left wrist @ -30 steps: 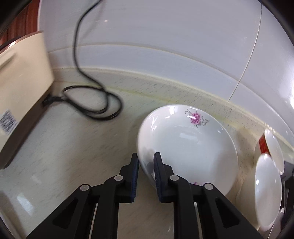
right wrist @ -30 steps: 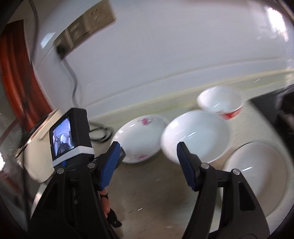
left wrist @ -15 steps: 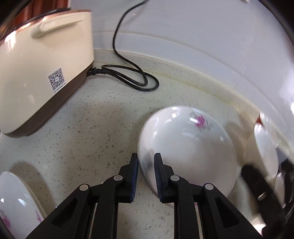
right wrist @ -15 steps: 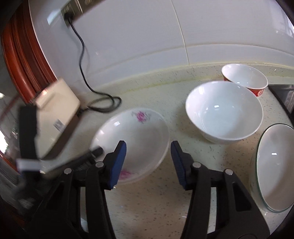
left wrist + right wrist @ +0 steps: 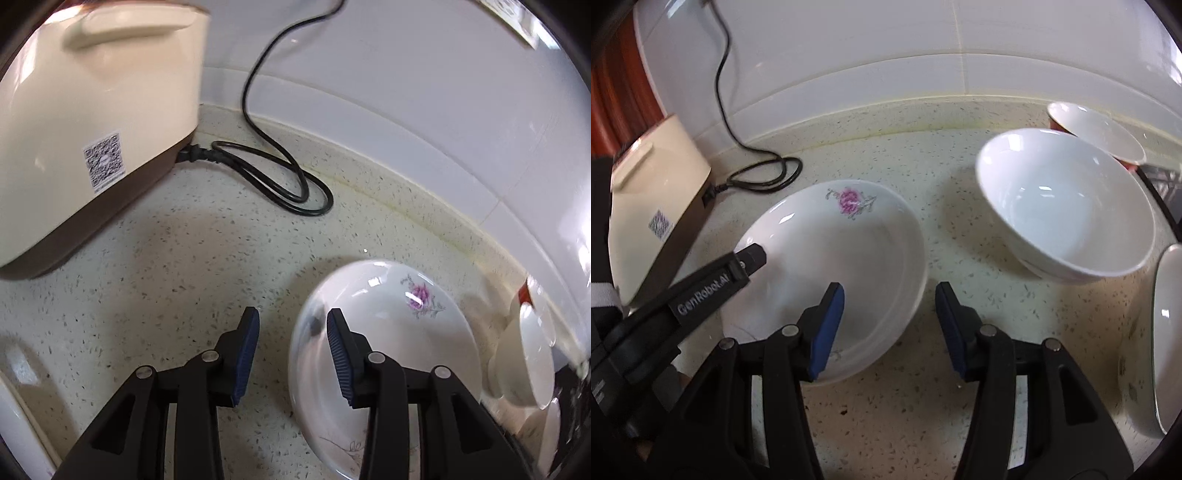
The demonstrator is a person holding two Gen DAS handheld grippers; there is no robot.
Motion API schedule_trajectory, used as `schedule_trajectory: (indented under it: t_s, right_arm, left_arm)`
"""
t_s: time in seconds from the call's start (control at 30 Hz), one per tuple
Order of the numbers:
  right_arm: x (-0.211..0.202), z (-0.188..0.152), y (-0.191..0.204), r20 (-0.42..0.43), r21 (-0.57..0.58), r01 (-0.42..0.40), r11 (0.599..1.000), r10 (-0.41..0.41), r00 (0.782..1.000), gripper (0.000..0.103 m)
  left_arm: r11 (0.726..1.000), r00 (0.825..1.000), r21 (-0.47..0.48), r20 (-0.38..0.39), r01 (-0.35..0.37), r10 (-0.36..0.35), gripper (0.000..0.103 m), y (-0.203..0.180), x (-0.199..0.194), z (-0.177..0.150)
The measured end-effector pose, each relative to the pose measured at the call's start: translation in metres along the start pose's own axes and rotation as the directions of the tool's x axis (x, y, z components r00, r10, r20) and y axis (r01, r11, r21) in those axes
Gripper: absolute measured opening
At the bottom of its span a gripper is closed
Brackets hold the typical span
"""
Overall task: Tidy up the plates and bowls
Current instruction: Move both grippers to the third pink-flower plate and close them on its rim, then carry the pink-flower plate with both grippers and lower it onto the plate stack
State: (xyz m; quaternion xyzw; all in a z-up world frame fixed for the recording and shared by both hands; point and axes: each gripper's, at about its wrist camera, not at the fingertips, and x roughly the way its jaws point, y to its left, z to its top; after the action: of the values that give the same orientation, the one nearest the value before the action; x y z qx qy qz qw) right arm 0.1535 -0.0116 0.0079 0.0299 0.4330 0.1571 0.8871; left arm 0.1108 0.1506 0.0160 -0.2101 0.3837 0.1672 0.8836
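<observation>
Overhead, white wall tiles point(image 5: 886, 74) back speckled counter point(image 5: 184, 258); both grippers released, jaws parted.

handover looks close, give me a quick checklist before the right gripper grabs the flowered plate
1. Left gripper off the flowered plate: ok. Its jaws have just been opening, and the rim sits between them unpinched.
2. Right gripper lined up on the rim: ok. Its jaws have just been closing; the plate's right rim is between them, with gaps on both sides.
3. Plate flat on the counter: cannot tell.
4. White bowl apart from the plate: ok, bare counter between them.
5. Cord away from the plate: ok, it lies behind it, near the wall.
6. Plate at the right edge out of the way: ok.
</observation>
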Motion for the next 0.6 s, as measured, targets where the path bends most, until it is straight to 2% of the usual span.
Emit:
schedule_trajectory:
  t_s: [0.07,0.13,0.2,0.3,0.4,0.47,0.53,0.6]
  right_arm:
    - [0.000,-0.001,0.000,-0.005,-0.012,0.011,1.000,-0.011,1.000,0.025]
    - [-0.003,-0.002,-0.003,-0.026,-0.027,-0.013,1.000,0.013,1.000,0.024]
    - [-0.012,-0.005,-0.007,-0.078,-0.036,-0.031,0.999,0.028,0.997,0.024]
    - [-0.019,-0.007,-0.010,-0.135,-0.060,-0.054,0.997,0.046,0.990,0.026]
    - [-0.018,-0.005,-0.019,-0.134,0.013,-0.055,0.998,0.056,0.989,0.035]
    - [-0.017,-0.005,-0.019,-0.106,0.022,-0.059,0.998,0.061,0.993,0.045]
    - [-0.014,-0.006,-0.017,-0.064,0.035,-0.065,0.997,0.067,0.996,0.052]
    - [-0.013,-0.010,-0.014,-0.025,0.018,-0.062,0.998,0.062,0.998,0.058]
  left_arm:
    - [0.999,1.000,0.042,-0.026,0.006,-0.005,0.022,-0.007,0.001,-0.001]
    - [0.999,0.999,0.049,-0.051,-0.002,0.005,0.022,-0.007,-0.002,-0.003]
    - [0.999,0.996,0.051,-0.086,0.021,-0.016,0.021,-0.005,-0.003,-0.004]
    - [0.993,0.990,0.111,-0.142,0.038,-0.022,0.021,-0.010,-0.011,-0.010]
    - [0.993,0.987,0.112,-0.160,0.040,-0.022,0.022,-0.013,-0.011,-0.012]
    - [0.995,0.988,0.098,-0.156,0.036,-0.021,0.029,-0.012,-0.009,-0.011]
    - [0.996,0.991,0.083,-0.134,0.015,-0.004,0.035,-0.009,-0.007,-0.009]
    - [0.997,0.994,0.069,-0.106,0.019,-0.012,0.036,-0.006,-0.005,-0.007]
